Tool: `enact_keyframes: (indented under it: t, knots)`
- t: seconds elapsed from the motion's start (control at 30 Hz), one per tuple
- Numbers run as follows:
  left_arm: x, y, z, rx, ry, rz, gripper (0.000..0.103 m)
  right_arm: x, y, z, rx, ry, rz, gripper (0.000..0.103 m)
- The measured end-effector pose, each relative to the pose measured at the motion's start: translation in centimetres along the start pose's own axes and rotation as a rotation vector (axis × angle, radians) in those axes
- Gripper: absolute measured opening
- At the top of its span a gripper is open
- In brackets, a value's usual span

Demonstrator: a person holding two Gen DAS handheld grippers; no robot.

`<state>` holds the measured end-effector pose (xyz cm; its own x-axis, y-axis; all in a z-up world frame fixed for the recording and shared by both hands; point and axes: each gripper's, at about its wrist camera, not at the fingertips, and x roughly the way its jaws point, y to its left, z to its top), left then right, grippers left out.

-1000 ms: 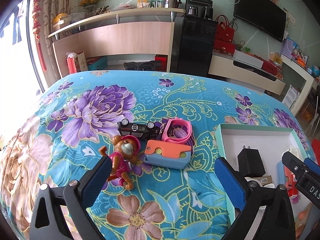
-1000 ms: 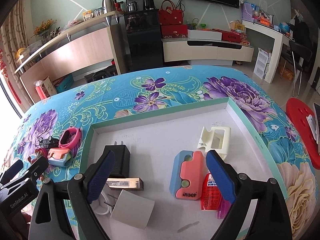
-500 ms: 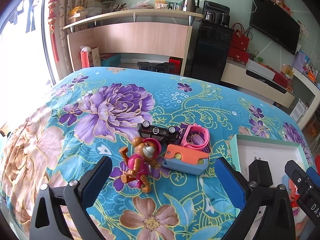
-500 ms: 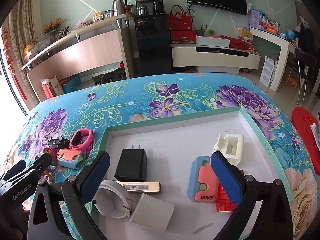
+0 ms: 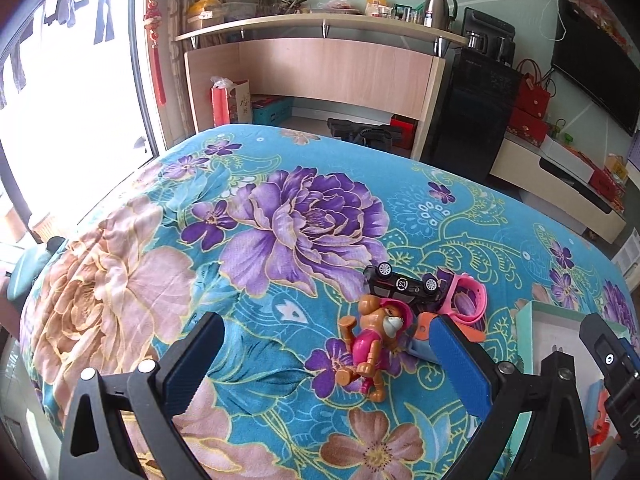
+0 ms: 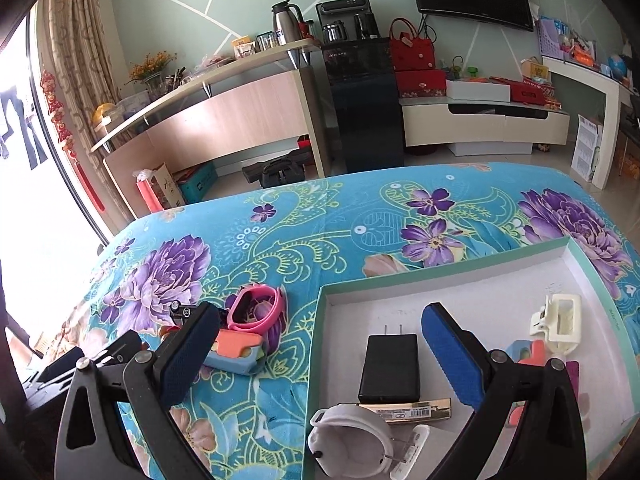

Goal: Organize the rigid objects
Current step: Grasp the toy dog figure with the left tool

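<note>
Both my wrist views have slid left since a second ago: the toy cluster now sits at 4 o'clock in the left view, and the box has shifted to 4 o'clock in the right view.

Left gripper (image 5: 326, 354) is spread wide with nothing between its pads. Right gripper (image 6: 316, 344) has just been opening further; it is also empty.

Still loose on the floral blanket (image 5: 280, 220): dog figure (image 5: 372, 344), black toy car (image 5: 404, 284), pink watch (image 5: 466, 298) and orange-blue case (image 6: 236, 354), all touching or just beside each other. The box (image 6: 440, 276) already holds the black charger (image 6: 390, 364) and other pieces.

Risks as I see them:
- Cluster is tight, so closing on the figure could drag the case or car along.
- The figure has an odd shape and may twist out of the pads.
- Soft blanket: pads could snag fabric.
- The grippers are close; they could collide near the box's left rim.
</note>
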<state>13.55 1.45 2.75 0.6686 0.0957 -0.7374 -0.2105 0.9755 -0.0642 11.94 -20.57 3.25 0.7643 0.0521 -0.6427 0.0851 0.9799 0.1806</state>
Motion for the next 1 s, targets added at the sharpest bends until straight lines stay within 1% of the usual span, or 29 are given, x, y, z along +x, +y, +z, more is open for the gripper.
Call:
enact_keyframes:
  t: [0.1, 0.27, 0.43, 0.57, 0.67, 0.83, 0.9, 1.0]
  knots:
    - [-0.1, 0.7, 0.6, -0.012, 0.011, 0.016, 0.103, 0.4, -0.1, 0.1, -0.015, 0.001, -0.033, 0.101]
    - [0.6, 1.2, 1.6, -0.013, 0.039, 0.030, 0.103, 1.0, -1.2, 0.3, 0.060, 0.002, -0.019, 0.101]
    - [2.1, 1.2, 2.3, -0.014, 0.069, 0.036, 0.103, 1.5, -0.4, 0.2, 0.065, 0.004, -0.024, 0.101]
    - [3.4, 0.9, 1.4, 0.002, 0.108, 0.003, 0.103, 1.7, 1.2, 0.1, 0.032, 0.002, -0.004, 0.101]
    - [4.5, 0.5, 0.6, 0.026, 0.147, -0.031, 0.103, 2.2, 2.0, -0.1, 0.000, 0.014, -0.019, 0.101]
    - [5.7, -0.1, -0.2, 0.043, 0.180, -0.078, 0.103, 2.8, 2.5, -0.7, -0.033, 0.046, -0.051, 0.101]
    - [6.2, -0.3, -0.4, 0.053, 0.196, -0.089, 0.103, 2.8, 2.8, -0.8, -0.048, 0.050, -0.049, 0.101]
    - [6.7, -0.6, -0.7, 0.086, 0.215, -0.083, 0.103, 2.8, 3.3, -1.2, -0.097, 0.056, -0.056, 0.101]
